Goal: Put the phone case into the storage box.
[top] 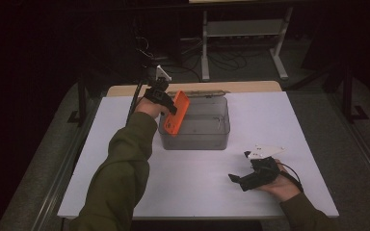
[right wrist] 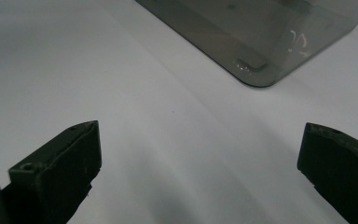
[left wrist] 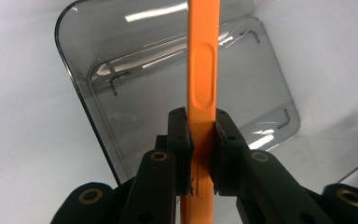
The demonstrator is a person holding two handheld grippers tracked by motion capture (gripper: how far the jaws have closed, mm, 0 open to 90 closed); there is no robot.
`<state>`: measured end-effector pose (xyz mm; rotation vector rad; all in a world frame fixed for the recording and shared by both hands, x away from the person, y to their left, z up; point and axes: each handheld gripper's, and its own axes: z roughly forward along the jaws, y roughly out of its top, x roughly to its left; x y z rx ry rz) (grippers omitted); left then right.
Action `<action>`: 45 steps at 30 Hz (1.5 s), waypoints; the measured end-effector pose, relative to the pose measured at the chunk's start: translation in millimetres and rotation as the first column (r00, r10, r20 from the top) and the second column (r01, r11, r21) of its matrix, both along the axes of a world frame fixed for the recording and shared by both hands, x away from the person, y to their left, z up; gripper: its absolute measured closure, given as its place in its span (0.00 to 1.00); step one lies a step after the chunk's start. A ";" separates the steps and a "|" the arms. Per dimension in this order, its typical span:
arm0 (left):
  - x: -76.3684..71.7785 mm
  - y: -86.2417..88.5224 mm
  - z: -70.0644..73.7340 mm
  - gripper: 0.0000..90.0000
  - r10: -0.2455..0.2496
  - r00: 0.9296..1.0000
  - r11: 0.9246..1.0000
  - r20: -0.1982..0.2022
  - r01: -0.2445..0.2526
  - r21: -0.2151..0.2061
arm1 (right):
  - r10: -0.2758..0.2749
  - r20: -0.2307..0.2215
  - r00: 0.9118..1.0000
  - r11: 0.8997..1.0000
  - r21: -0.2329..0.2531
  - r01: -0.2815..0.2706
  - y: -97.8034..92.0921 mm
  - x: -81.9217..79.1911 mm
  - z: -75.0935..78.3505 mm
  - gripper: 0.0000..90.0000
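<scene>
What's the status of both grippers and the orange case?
Left gripper shut on orange case, above grey bin. Right gripper open, over the table. Nothing in the way.

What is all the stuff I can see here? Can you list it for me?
phone case: one, orange, held on edge over the bin's left end
bin: one, clear grey, far middle of the table, nothing lying in it
table: one, white top
desk frame: one, white, on the floor behind the table
left gripper: black, jaws shut on the case's edge
right gripper: black with a white plate, jaws wide open, low at the table's near right
sleeves: two, olive green
</scene>
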<state>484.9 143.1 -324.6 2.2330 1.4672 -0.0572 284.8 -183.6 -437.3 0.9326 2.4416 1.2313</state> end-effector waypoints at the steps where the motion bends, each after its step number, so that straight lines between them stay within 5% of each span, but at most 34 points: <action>1: 0.1 -0.2 -1.3 0.89 0.002 1.000 1.000 -0.003 -0.002 0.001 | 0.000 0.000 1.000 1.000 -0.001 0.000 0.0 0.0 -0.1 0.00; 23: 1.9 -0.7 -25.4 0.88 0.073 0.996 0.996 -0.041 -0.071 0.045 | 0.001 -0.003 1.000 1.000 -0.003 -0.001 0.0 0.1 -0.2 0.00; 45: 1.4 -4.5 -37.4 0.88 0.075 0.995 0.994 -0.059 -0.070 0.087 | 0.002 -0.002 1.000 1.000 -0.005 -0.002 -0.1 0.7 -0.4 0.00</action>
